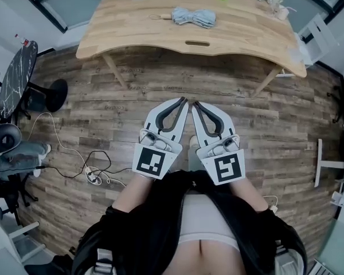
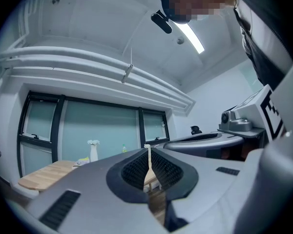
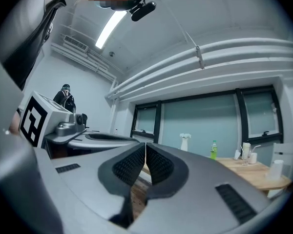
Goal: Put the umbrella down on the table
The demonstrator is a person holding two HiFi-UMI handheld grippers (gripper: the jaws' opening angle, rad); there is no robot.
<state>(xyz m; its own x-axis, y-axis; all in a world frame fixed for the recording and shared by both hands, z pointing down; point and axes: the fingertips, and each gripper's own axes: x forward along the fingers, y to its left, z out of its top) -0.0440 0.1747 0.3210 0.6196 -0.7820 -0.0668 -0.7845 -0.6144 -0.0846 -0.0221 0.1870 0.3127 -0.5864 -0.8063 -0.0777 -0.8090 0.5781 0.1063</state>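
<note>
Head view shows the umbrella [image 1: 194, 17] lying folded on the table [image 1: 246, 36], well apart from both grippers. Over the floor [image 1: 92, 102], the left gripper [image 1: 182, 101] and right gripper [image 1: 196, 104] are closed on nothing. The put-down looks done, so no further move seems needed.

We note even, bright lighting from a ceiling strip light [image 2: 189, 31]; heavy fisheye bending and dark vignetted corners; sharp focus throughout.
</note>
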